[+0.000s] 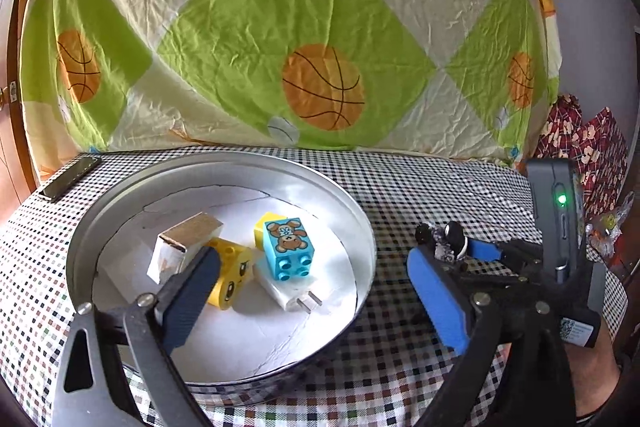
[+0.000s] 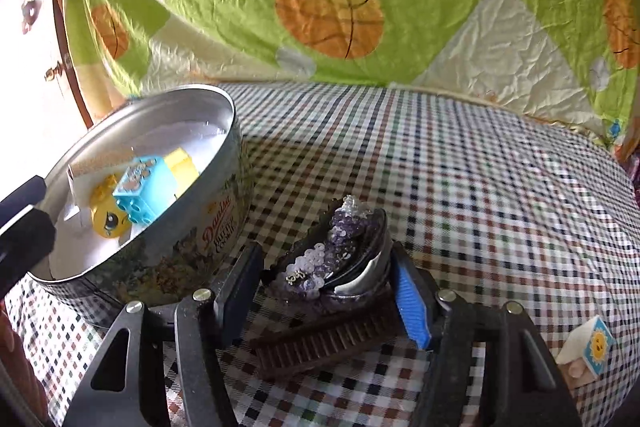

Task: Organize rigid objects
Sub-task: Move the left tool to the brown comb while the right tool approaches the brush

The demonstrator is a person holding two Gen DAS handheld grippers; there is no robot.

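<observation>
A round metal cookie tin (image 1: 352,215) (image 2: 224,203) stands on the checked cloth. In it lie a blue bear brick (image 1: 289,247) (image 2: 142,187), a yellow face brick (image 1: 232,277) (image 2: 105,215), a small cardboard box (image 1: 182,243) and a white plug adapter (image 1: 288,293). My left gripper (image 1: 308,291) is open, its left finger over the tin, its right finger outside the rim. My right gripper (image 2: 322,287) is shut on a dark sequined hair comb (image 2: 336,255), just right of the tin; it shows in the left wrist view (image 1: 452,243).
A sheet printed with basketballs (image 1: 320,27) hangs behind the table. A dark flat bar (image 1: 72,177) lies at the table's far left. A small white block with a sun picture (image 2: 588,347) lies at the right. Red patterned fabric (image 1: 580,139) lies beyond the right edge.
</observation>
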